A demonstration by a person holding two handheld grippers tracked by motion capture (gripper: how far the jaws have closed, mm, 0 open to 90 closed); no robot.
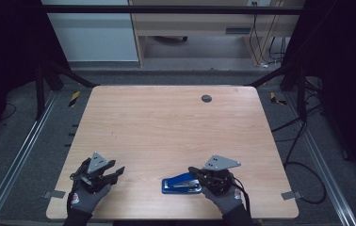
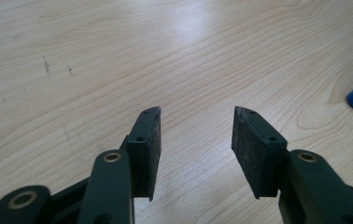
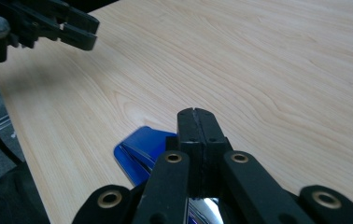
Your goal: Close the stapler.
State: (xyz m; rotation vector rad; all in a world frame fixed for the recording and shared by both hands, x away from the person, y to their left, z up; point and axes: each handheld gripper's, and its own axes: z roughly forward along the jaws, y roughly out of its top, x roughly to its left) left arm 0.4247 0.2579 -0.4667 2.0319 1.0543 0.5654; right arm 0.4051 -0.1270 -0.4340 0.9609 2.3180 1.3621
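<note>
Pale wooden tabletop (image 1: pixel 166 122): blue stapler (image 1: pixel 181 184) near front edge, right of centre; likely rigid, hinged, best gripped across its sides. Right tool (image 1: pixel 194 171) closed above it, empty; left tool (image 1: pixel 118 170) wide.

Two black grippers, left gripper (image 1: pixel 115 171) and right gripper (image 1: pixel 193 170) — each topped with a grey three-cornered plate. Brass-coloured pivot rivets on black linkage arms; dark, rough-textured pads (image 2: pixel 257 142) fixed with small screws. Black cable trailing from the right unit. Grey gloves on both hands, red-and-white marking on the left glove (image 1: pixel 76 197).
</note>
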